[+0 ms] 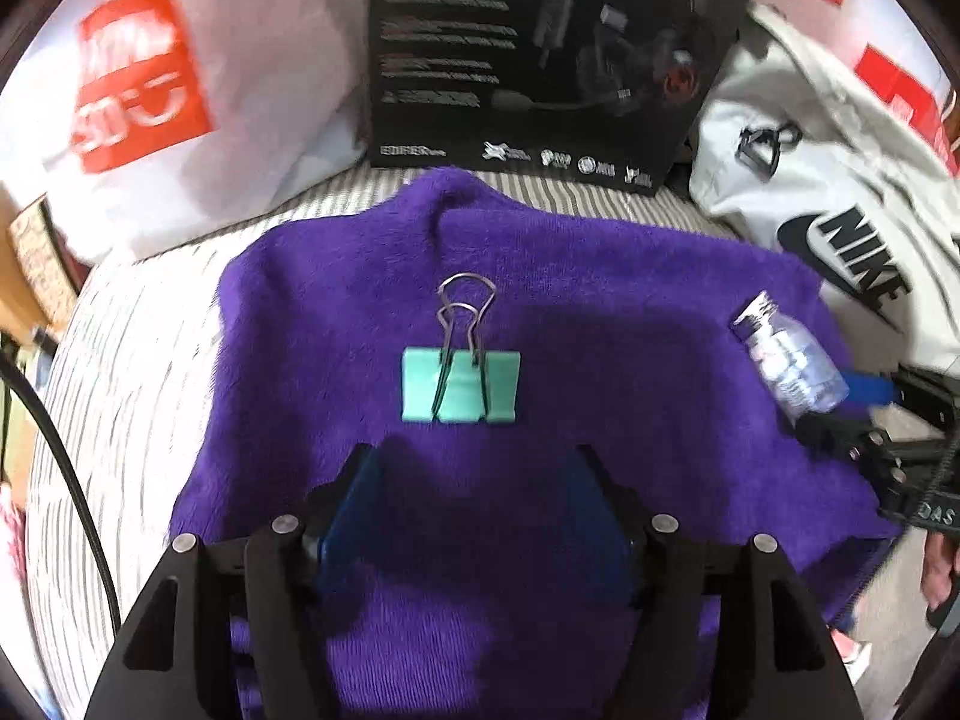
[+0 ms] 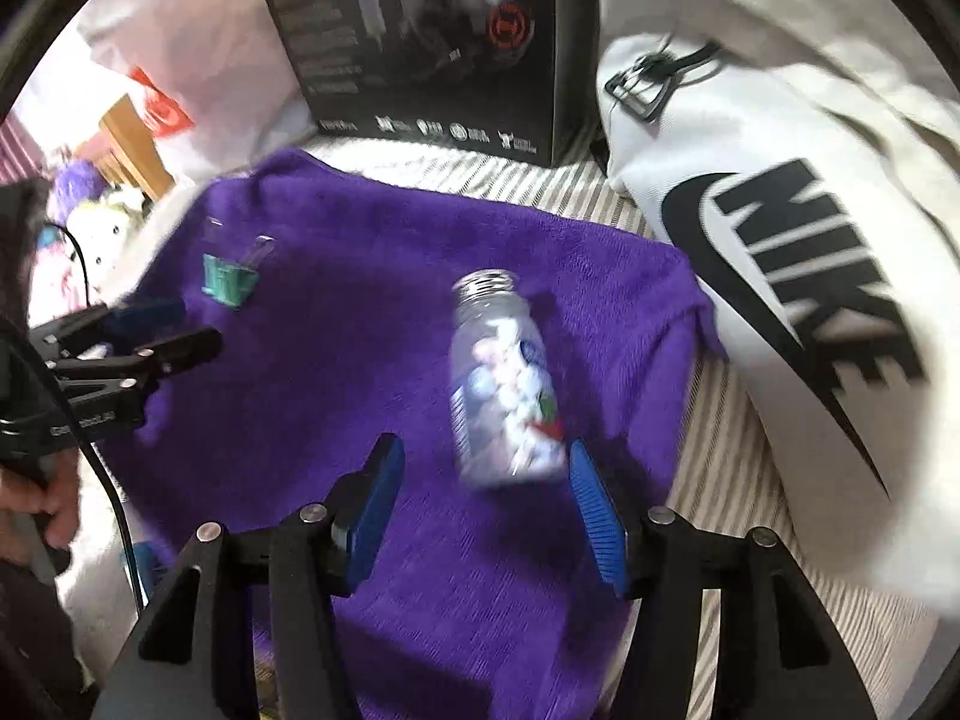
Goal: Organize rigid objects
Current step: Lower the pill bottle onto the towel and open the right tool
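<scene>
A teal binder clip (image 1: 460,385) with steel wire handles lies on a purple towel (image 1: 600,276). My left gripper (image 1: 474,468) stands open just behind it, empty. A small clear bottle (image 2: 507,384) with a silver cap, filled with pale candies, lies on the towel (image 2: 372,276) with its cap pointing away. My right gripper (image 2: 483,468) is open, and the bottle's base sits between its blue pads (image 2: 591,504), near the right one. The bottle (image 1: 789,360) also shows at the right in the left wrist view, and the clip (image 2: 228,282) at the left in the right wrist view.
A black product box (image 1: 540,54) stands behind the towel. A white bag with an orange logo (image 1: 144,72) sits at the back left, a white Nike bag (image 2: 798,252) at the right. The towel lies on striped bedding (image 1: 120,360). A black cable (image 1: 72,480) runs down the left.
</scene>
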